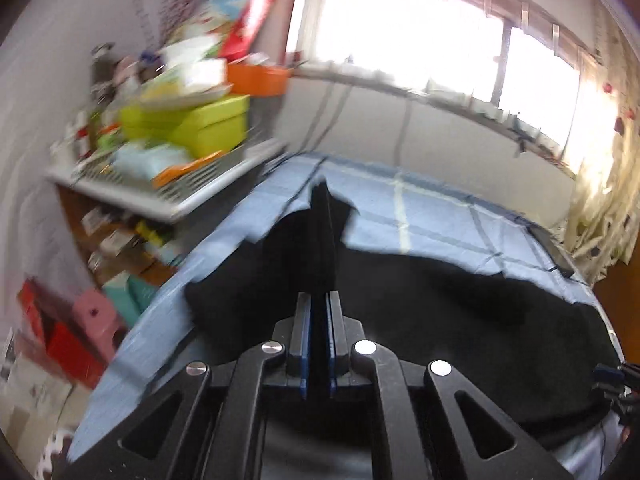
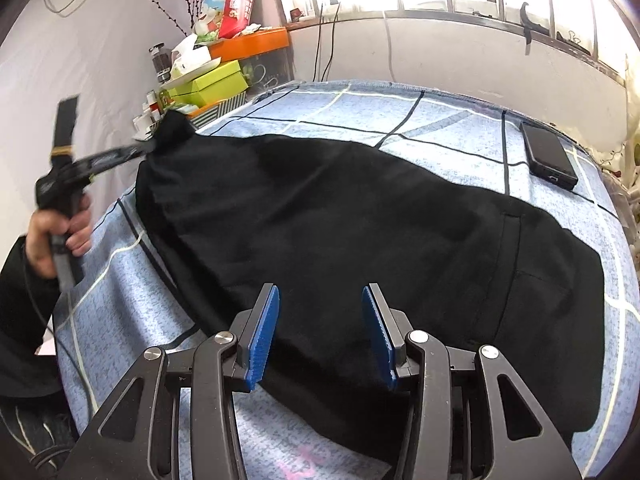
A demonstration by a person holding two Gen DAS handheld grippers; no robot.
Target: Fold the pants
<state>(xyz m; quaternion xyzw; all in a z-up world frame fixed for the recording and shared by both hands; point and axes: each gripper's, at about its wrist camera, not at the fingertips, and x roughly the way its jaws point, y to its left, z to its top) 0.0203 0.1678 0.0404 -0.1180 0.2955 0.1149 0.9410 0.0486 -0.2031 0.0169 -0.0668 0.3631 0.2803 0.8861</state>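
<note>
Black pants [image 2: 340, 220] lie spread across a blue checked bed cover [image 2: 360, 108], waist end at the right and leg end at the far left. My left gripper [image 2: 150, 147], held by a hand [image 2: 52, 236], is shut on the leg end and lifts a peak of the cloth off the bed. In the left wrist view the left gripper [image 1: 319, 298] has its blue pads pressed together with black cloth [image 1: 320, 220] standing up between them. My right gripper [image 2: 320, 292] hovers open over the near edge of the pants, nothing between its blue pads.
A black phone [image 2: 548, 156] lies on the bed at the far right. A cluttered shelf with a green box [image 2: 212, 80] and an orange tray [image 2: 256, 42] stands past the bed's far left corner. Wall and window run behind.
</note>
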